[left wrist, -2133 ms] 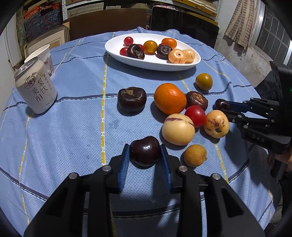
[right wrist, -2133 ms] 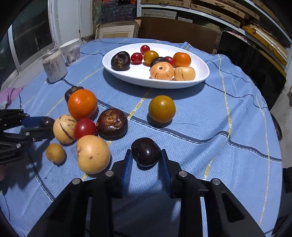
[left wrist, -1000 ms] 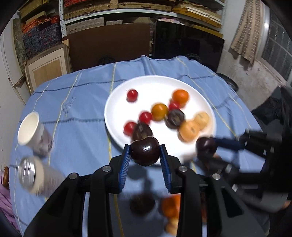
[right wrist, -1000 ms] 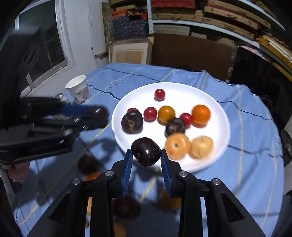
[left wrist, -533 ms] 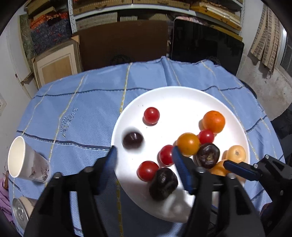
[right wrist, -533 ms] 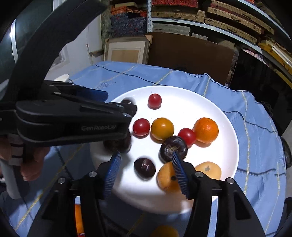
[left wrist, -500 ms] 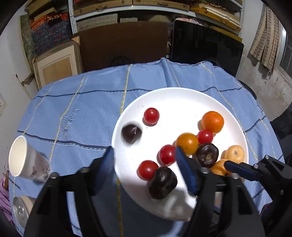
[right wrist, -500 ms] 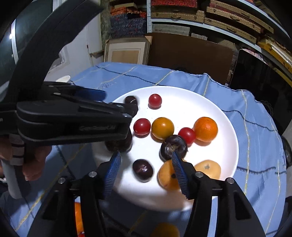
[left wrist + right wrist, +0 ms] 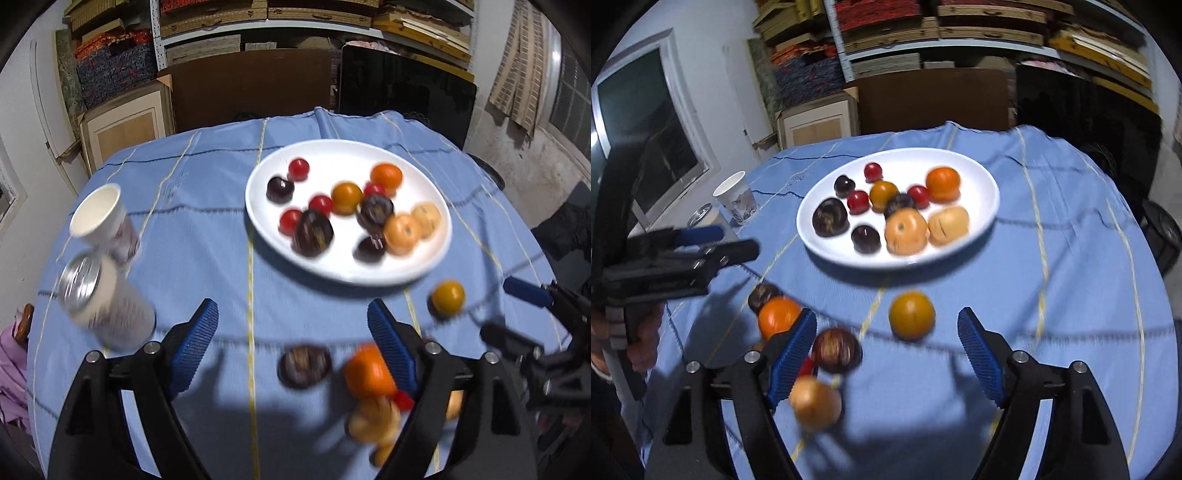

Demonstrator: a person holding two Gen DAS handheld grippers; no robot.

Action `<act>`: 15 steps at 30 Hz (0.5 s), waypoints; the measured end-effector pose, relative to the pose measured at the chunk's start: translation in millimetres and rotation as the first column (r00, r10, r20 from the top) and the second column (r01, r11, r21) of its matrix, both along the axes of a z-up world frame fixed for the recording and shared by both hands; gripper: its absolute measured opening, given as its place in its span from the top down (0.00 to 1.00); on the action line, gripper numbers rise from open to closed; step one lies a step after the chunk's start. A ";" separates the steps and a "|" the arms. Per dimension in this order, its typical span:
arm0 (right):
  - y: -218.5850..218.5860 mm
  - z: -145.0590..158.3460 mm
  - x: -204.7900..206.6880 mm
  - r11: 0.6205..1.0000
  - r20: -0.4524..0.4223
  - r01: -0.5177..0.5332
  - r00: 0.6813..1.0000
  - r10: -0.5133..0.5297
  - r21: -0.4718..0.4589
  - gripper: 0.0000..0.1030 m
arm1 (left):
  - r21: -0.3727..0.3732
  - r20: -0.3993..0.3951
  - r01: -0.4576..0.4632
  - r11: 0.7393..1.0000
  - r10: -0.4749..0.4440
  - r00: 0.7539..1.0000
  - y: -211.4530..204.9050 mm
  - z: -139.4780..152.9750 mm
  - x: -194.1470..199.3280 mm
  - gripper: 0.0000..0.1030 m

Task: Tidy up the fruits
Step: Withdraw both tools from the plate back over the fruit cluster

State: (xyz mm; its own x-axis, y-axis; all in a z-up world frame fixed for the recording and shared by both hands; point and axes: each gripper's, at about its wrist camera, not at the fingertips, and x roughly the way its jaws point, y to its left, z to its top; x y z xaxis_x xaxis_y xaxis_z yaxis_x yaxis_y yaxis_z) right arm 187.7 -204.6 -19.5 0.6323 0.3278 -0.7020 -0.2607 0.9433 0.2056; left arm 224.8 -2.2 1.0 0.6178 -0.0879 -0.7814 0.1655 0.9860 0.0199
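Both the left claw point(image 9: 293, 341) and right claw point(image 9: 886, 345) have just sprung wide and empty, pulled back from the white oval plate point(image 9: 982, 218), where their two dark plums point(image 9: 865, 239) now lie; several fruits on the blue tabletop point(image 9: 1071, 258) near the plate remain.

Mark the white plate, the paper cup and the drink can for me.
white plate point(image 9: 982, 199): right wrist view, bare right rim.
paper cup point(image 9: 96, 210): left wrist view, inside of the open mouth.
drink can point(image 9: 79, 282): left wrist view, silver top.
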 end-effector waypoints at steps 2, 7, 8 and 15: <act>-4.1 -5.3 -12.5 1.000 -0.010 0.011 1.000 -0.011 0.017 0.22 | 0.000 -0.002 0.007 1.000 -0.007 1.000 -1.1 -5.3 -18.6 0.20; -9.6 -16.7 -42.1 0.999 -0.029 0.034 0.999 -0.032 0.039 0.22 | -0.025 -0.049 0.006 1.000 -0.008 0.999 -2.0 -23.3 -54.5 0.20; -9.7 -18.8 -47.2 0.999 -0.030 0.035 0.999 -0.034 0.036 0.22 | -0.027 -0.057 0.004 1.000 -0.005 0.998 -2.2 -27.0 -59.1 0.20; -11.6 -34.6 -76.6 0.999 -0.059 0.028 0.998 -0.026 0.041 0.22 | -0.041 -0.084 0.011 0.999 -0.014 0.996 -9.3 -42.7 -86.4 0.20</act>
